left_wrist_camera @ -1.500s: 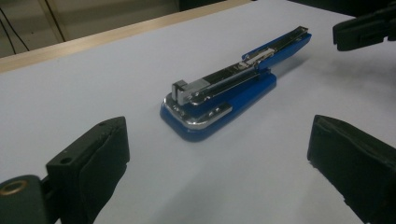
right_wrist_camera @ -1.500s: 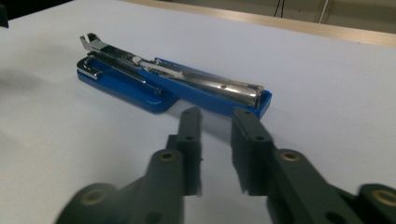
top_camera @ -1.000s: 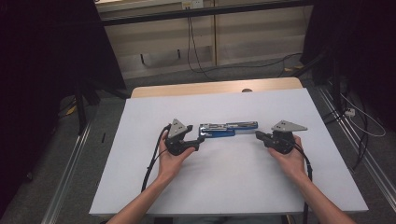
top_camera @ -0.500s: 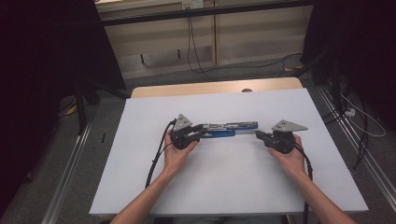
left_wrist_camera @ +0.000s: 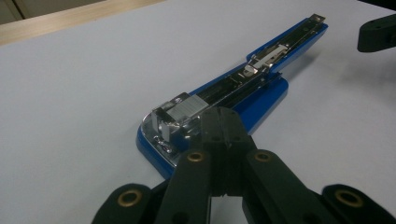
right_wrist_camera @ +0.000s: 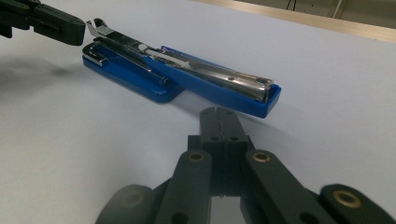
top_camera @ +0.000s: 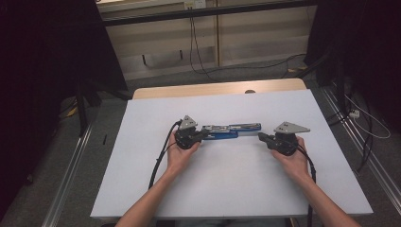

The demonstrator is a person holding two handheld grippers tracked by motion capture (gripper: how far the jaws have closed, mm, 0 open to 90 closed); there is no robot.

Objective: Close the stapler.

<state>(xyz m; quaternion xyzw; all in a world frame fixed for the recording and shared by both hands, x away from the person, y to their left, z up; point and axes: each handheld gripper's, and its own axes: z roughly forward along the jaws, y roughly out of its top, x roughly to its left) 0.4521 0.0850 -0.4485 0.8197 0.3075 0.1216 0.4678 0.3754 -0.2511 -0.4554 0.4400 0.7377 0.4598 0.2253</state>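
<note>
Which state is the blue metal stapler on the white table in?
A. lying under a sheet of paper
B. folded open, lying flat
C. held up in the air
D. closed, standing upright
B: the blue metal stapler lies flat on the white table, its staple channel exposed.

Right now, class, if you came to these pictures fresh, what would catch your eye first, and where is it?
The blue stapler stands out, folded open flat in a long line mid-table on the white table, its metal magazine bared. A black gripper sits at each end: the left gripper, fingers together, at the stapler's metal head, and the right gripper, shut, just short of the other end.
</note>
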